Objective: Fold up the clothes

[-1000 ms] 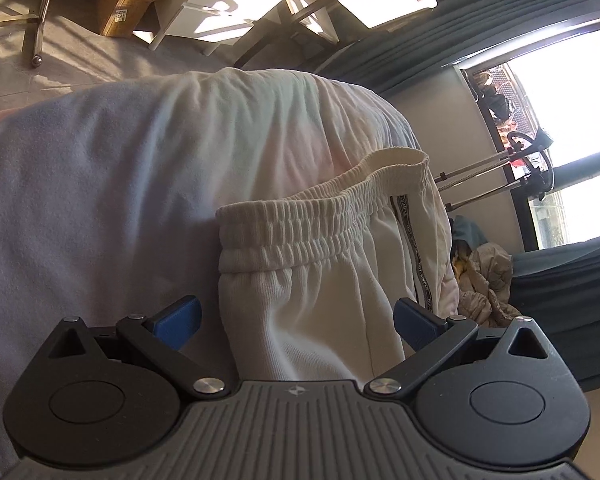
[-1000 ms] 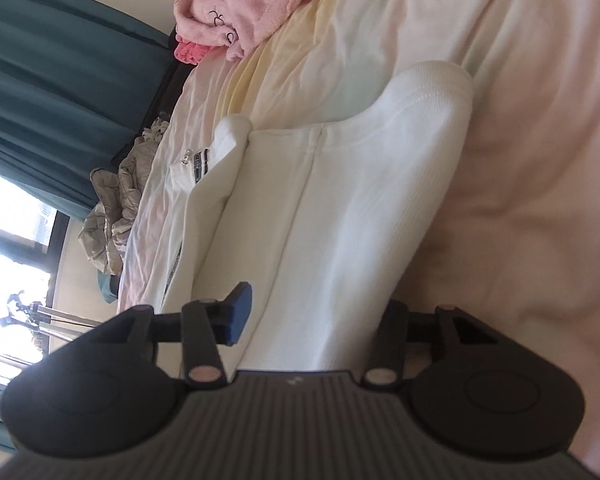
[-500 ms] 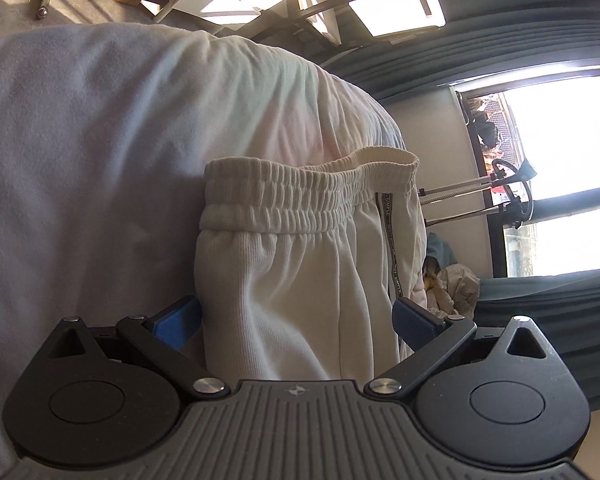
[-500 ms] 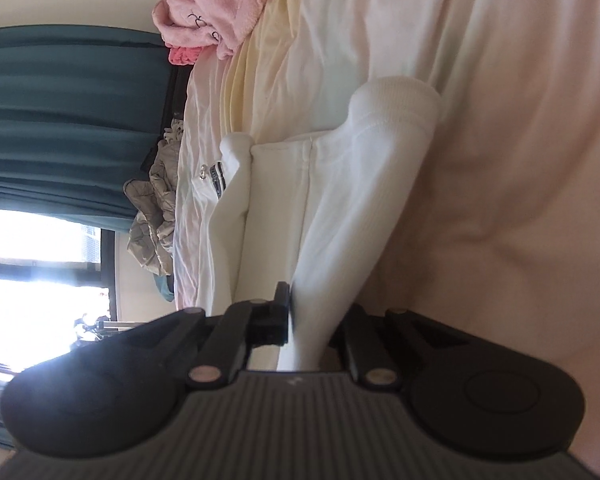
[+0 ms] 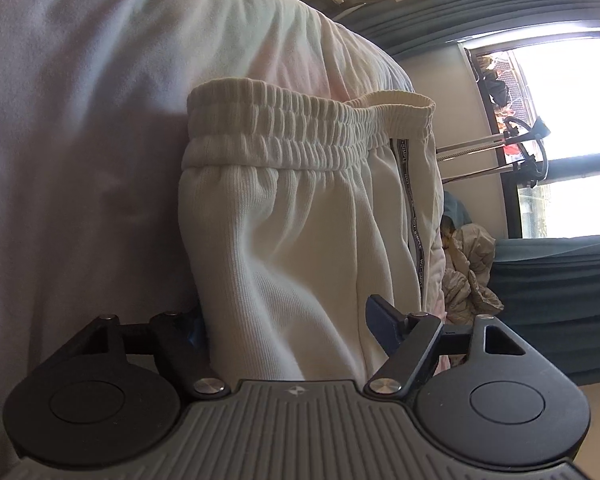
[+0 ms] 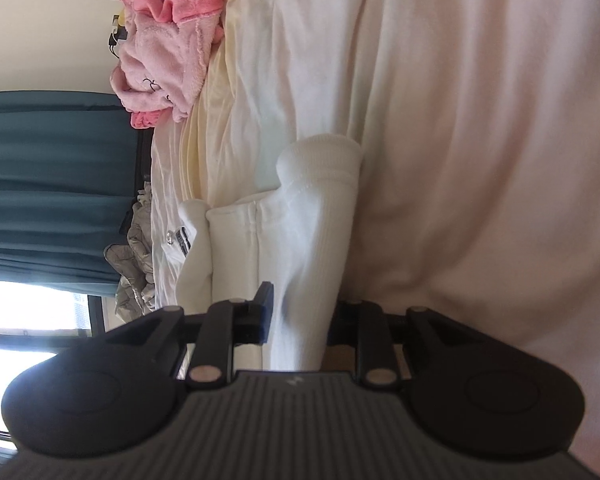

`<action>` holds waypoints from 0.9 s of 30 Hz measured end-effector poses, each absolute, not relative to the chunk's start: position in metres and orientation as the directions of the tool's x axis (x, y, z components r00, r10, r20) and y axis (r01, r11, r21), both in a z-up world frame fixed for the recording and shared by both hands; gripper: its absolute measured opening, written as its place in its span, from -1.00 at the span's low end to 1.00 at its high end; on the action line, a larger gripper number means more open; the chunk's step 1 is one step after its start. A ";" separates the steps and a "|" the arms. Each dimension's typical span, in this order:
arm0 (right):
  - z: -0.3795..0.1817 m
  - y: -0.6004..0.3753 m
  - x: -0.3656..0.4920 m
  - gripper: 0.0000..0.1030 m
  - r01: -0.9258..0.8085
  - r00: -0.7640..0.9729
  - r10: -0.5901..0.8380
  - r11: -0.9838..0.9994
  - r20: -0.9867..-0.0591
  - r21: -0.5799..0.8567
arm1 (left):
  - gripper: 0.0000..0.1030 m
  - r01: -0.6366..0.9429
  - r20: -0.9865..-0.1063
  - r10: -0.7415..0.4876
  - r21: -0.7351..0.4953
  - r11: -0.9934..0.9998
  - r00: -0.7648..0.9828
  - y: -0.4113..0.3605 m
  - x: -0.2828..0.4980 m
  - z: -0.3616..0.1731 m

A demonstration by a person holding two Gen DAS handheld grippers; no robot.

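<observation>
Pale bedding [image 5: 80, 128] carried everything. My left gripper [image 5: 284, 320] was closing around the cream trousers [image 5: 300, 216] below their waistband; my right gripper [image 6: 300, 312], loosening, straddled a leg. Lengthwise halving looked done, cross-folds remained.

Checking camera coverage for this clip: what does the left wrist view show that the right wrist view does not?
Only the left wrist view shows the elastic waistband, the lettered side stripe and the left gripper, its jaws closing around the cloth. Only the right wrist view shows the ribbed cuff, a pink garment and the right gripper, jaws opening with the leg between them. Both show the white trousers on the bed cover, and teal curtains.
</observation>
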State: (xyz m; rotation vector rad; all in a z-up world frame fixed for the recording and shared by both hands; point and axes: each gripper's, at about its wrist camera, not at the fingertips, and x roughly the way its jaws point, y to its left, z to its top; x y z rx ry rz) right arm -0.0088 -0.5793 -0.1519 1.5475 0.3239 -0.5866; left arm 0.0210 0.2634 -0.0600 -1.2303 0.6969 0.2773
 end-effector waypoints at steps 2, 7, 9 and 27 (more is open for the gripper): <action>-0.147 -0.580 -0.007 -0.72 0.550 0.818 -0.176 -0.036 -0.548 0.834 | 0.42 -0.555 -0.633 -0.167 -0.755 0.350 0.756 0.261 0.022 -0.060; -0.133 -0.576 -0.001 -0.93 0.528 0.833 -0.229 0.059 -0.503 0.847 | -0.35 -0.585 -0.658 -0.153 -0.736 0.341 0.738 0.265 0.019 -0.062; -0.125 -0.573 -0.001 -0.94 0.508 0.845 -0.244 0.086 -0.476 0.857 | -0.70 -0.585 -0.656 -0.138 -0.734 0.346 0.742 0.265 0.015 -0.057; -0.088 -0.573 -0.042 -0.94 0.440 0.844 -0.399 0.132 -0.359 0.888 | -0.81 -0.384 -0.484 -0.151 -0.818 0.427 0.862 0.254 -0.036 0.027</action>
